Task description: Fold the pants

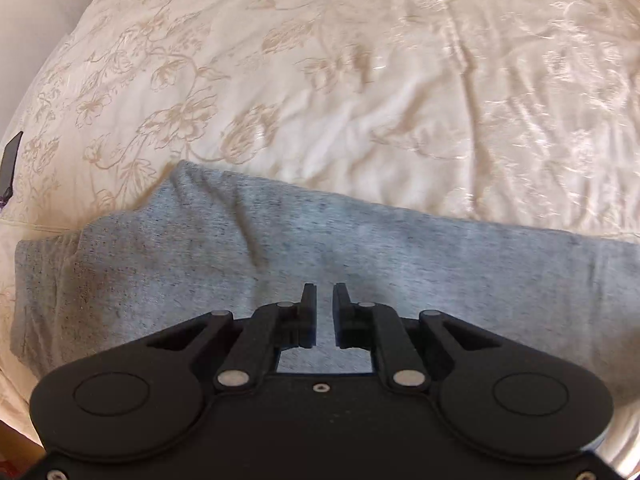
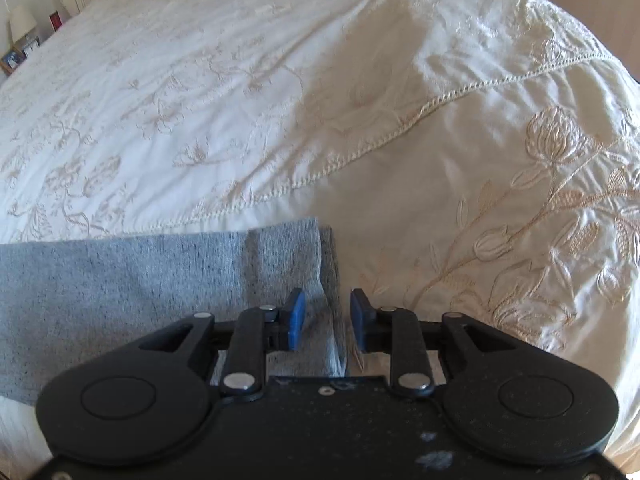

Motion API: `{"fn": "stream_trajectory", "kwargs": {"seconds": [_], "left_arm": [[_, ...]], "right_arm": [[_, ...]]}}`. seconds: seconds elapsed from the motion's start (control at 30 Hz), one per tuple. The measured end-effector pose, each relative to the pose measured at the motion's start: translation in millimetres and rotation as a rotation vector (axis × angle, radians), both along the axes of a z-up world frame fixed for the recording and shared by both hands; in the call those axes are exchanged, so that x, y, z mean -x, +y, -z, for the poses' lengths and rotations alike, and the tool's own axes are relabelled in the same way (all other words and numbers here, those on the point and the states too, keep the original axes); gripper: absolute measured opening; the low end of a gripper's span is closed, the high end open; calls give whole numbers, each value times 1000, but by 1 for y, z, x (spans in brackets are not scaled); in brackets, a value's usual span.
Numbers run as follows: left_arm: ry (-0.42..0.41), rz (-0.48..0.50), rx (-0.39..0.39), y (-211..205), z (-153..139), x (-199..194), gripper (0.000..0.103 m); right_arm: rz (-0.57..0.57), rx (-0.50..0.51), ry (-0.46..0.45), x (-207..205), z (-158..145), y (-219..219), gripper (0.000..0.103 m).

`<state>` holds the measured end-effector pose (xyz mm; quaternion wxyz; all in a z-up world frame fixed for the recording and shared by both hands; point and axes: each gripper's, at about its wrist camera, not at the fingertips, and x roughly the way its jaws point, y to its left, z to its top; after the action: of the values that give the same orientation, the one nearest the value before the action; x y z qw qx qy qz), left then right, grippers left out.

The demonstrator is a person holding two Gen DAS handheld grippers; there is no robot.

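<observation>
Grey heathered pants point(image 1: 280, 256) lie flat across the near part of a cream embroidered bedspread point(image 1: 320, 80). My left gripper point(image 1: 324, 300) hovers over the middle of the fabric with its jaws a narrow gap apart and nothing between them. In the right wrist view the cuffed leg ends of the pants point(image 2: 280, 264) lie at the lower left. My right gripper point(image 2: 327, 312) is open over the edge of the cuffs; the blue pads point(image 2: 296, 316) stand either side of the hem without closing on it.
The bedspread point(image 2: 360, 120) runs far ahead and to the right, with a corded seam point(image 2: 400, 128) running diagonally. A lamp and picture frames point(image 2: 20, 40) stand beyond the bed at far left. A dark object point(image 1: 10, 164) lies at the bed's left edge.
</observation>
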<state>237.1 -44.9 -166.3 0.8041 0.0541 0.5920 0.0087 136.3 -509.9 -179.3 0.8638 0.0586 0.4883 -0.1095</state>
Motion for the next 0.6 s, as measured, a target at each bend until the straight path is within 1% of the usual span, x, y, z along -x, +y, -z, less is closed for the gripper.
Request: {"fn": "stream_trajectory", "kwargs": {"seconds": [0.03,0.1,0.2,0.27,0.33,0.4,0.43,0.47,0.6], "left_arm": [[-4,20,14,-8,-4,7,18],[-6,60,41,-24,-9,18,18],[18,116,77,-49,-9,30,18],[29,160,101,-62,-7,37,18],[44,199,112,-77,-3,41,18],[49,226,122,-90,1,41,18],[51,237,125,-95,4,38,18],[51,249,121,-102,7,36,18],[31,265,124,-121,18,10,18]], "right_arm": [[-8,-22,-7,-3,1,-3,34],[-27,-72,40,-15,8,-12,35],[-51,-144,104,-28,27,-24,35],[-79,-166,128,-30,35,-28,36],[-99,-186,140,-27,35,-28,36],[-105,-218,173,-21,37,-25,35],[-112,-227,181,-18,38,-22,27],[-113,-233,192,-16,39,-20,13],[-67,-246,144,-9,30,-19,11]]}}
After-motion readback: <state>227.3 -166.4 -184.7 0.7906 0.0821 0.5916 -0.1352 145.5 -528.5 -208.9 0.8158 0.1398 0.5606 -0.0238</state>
